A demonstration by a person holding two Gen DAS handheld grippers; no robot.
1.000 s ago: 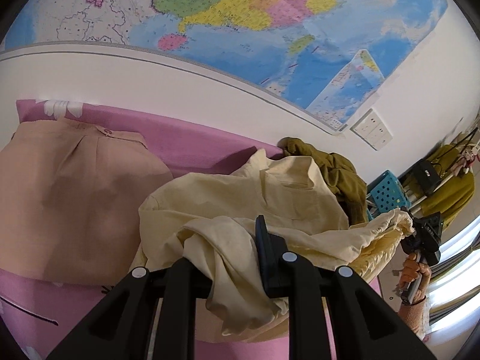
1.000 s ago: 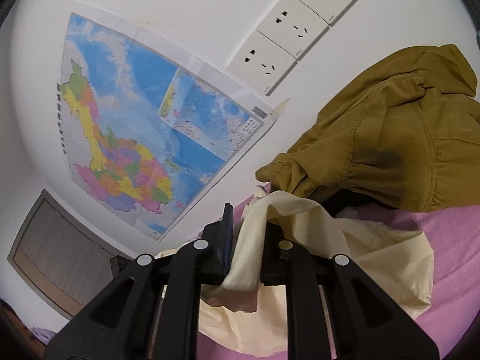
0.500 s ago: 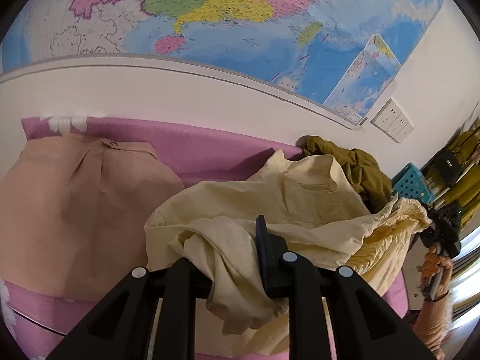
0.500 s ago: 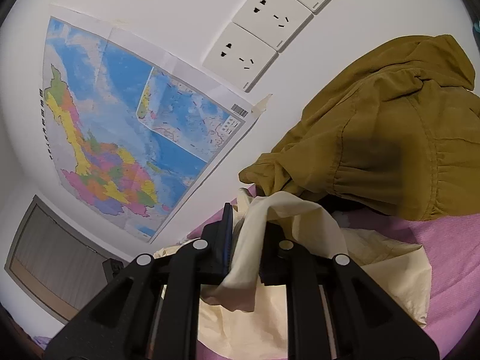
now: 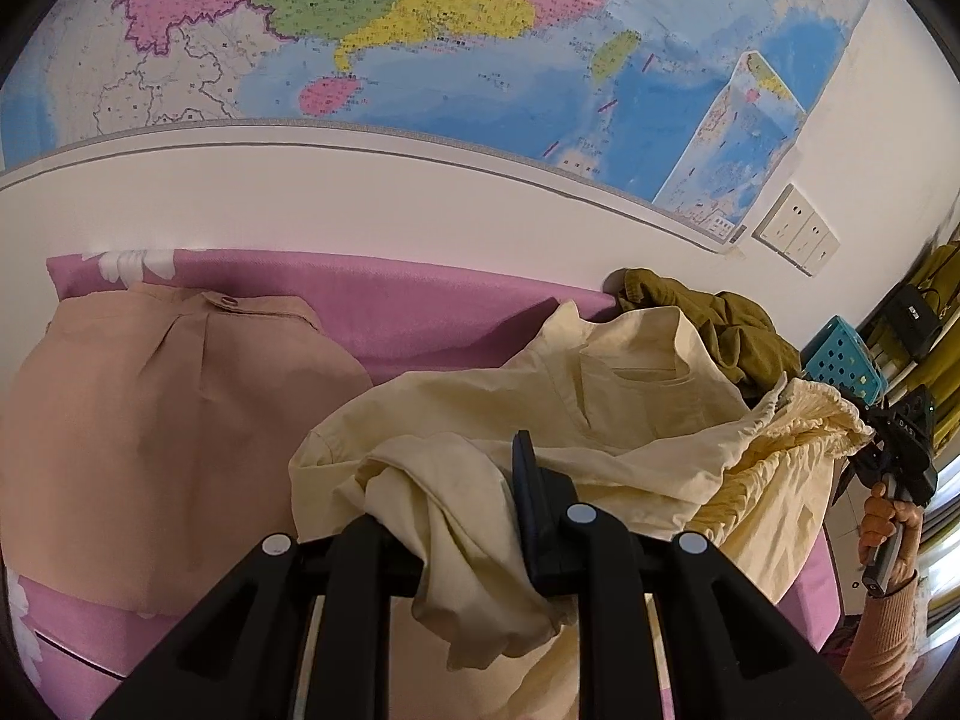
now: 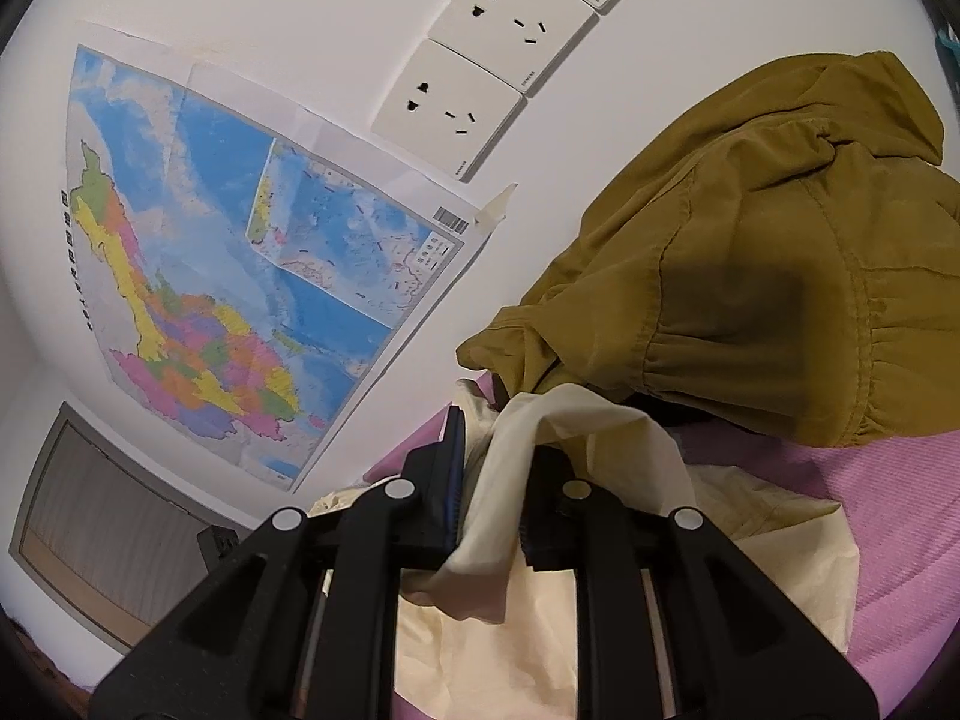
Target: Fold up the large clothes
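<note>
Your left gripper (image 5: 456, 504) and right gripper (image 6: 489, 480) each clamp a fold of the cream shirt (image 5: 630, 408), bunched on the pink bedcover (image 5: 390, 312) beside an olive jacket (image 6: 750, 276).

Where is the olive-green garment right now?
In the right wrist view the olive-green garment lies crumpled at upper right on the pink bedspread, against the wall below the sockets, behind the cream shirt.
</note>
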